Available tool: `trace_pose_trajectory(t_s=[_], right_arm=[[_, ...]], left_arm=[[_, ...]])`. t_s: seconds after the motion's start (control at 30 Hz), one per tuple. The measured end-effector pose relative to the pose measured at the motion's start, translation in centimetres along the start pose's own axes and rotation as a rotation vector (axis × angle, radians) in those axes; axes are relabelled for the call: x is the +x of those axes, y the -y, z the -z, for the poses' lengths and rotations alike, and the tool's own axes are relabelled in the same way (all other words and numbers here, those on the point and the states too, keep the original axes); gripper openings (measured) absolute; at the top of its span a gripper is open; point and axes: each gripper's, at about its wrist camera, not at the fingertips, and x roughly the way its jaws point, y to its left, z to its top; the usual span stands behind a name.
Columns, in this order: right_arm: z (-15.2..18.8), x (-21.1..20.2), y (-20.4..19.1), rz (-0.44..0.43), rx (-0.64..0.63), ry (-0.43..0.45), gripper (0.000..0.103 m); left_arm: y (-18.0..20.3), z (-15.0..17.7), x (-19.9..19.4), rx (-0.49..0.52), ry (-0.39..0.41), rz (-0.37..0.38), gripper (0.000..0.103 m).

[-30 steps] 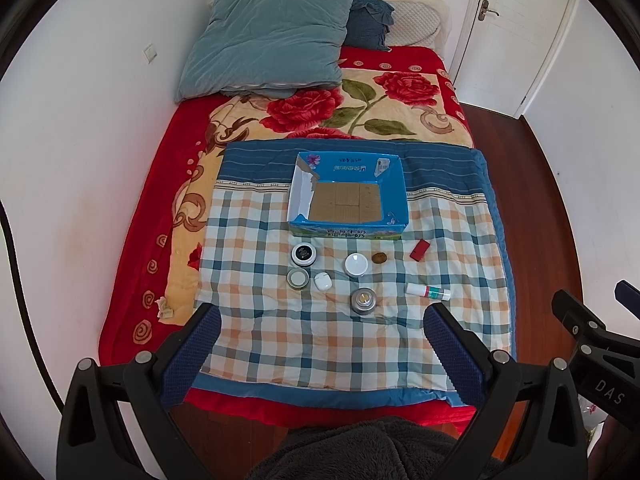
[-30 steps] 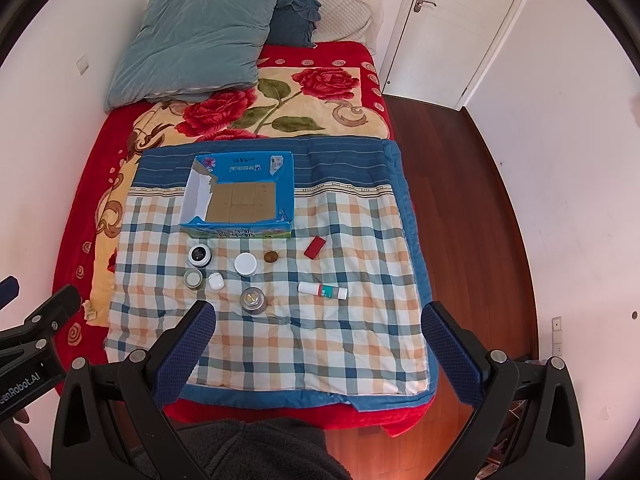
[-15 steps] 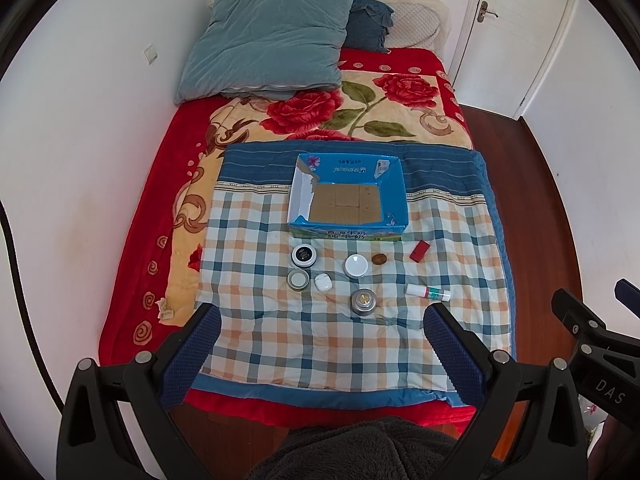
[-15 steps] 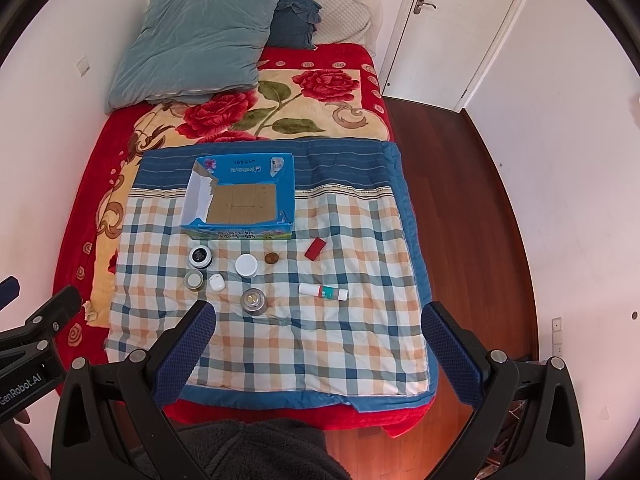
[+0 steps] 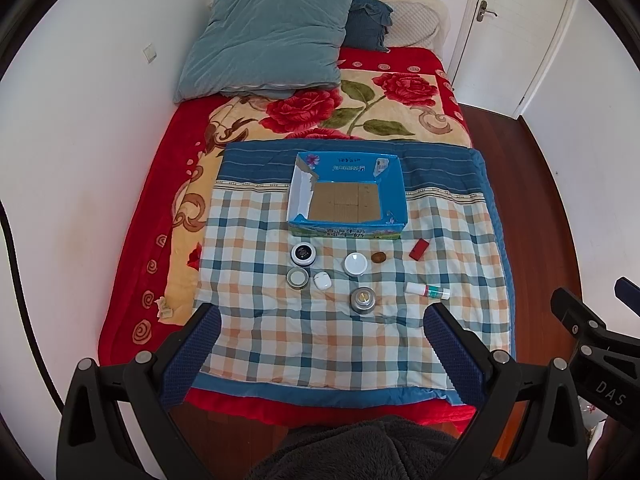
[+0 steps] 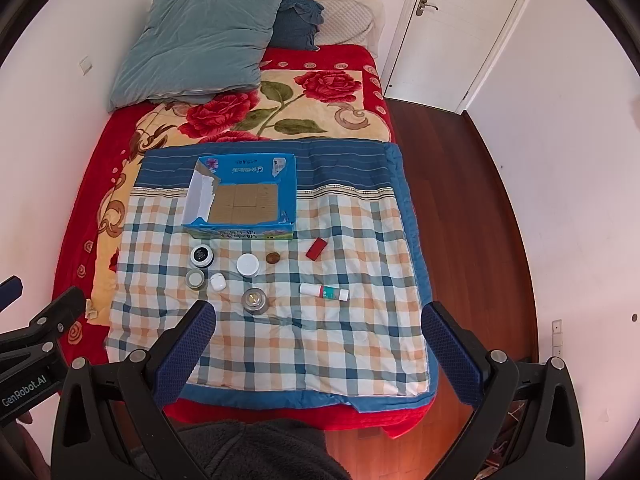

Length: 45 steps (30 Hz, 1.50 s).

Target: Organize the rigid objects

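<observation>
Currently, both grippers are held spread wide above the foot of the bed, with nothing between their blue-padded fingers. The left gripper (image 5: 320, 344) and the right gripper (image 6: 318, 344) are both kept well short of the objects, which are laid out ahead of the jaws on a blue, orange and white checked quilt (image 5: 320, 344).

Farthest ahead of the left jaws, an open blue cardboard box (image 5: 394, 188) with a brown floor is seen. Between it and the fingertips, the small items are scattered: a black-topped round jar (image 5: 303, 254), a grey-lidded round tin (image 5: 297, 278) just nearer, a small white earbud-style case (image 5: 322, 280) beside that, a white round lid (image 5: 355, 263), a small brown oval piece (image 5: 378, 257), a red rectangular block (image 5: 419, 249), a silver round metal tin (image 5: 363, 299), and a white tube with a teal and red band (image 5: 427, 291) lying flat toward the right finger.

From the right wrist view, the same cluster is seen ahead and toward the left finger, with the silver round metal tin (image 6: 254, 300) closest.
</observation>
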Motion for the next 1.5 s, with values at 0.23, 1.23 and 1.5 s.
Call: trace_pose_trajectory(t_s=[0.23,1.23,1.5], right_arm=[[0.1,0.1,-0.2,-0.002,0.002,-0.004,0.103],[1.8,46.2,-12.5,-0.101,-0.014,-0.438,0.103],[6.9,60.3,-19.1,-0.157,-0.006,-0.594,0.103]], left_arm=[[-0.1,0.2,0.1,0.001,0.0,0.001,0.103],[-7.1,-0.3,42.8,-0.009,-0.38,-0.172,0.103],[-9.8,2.5,52.9,-0.053,-0.499,-0.131,0.102]])
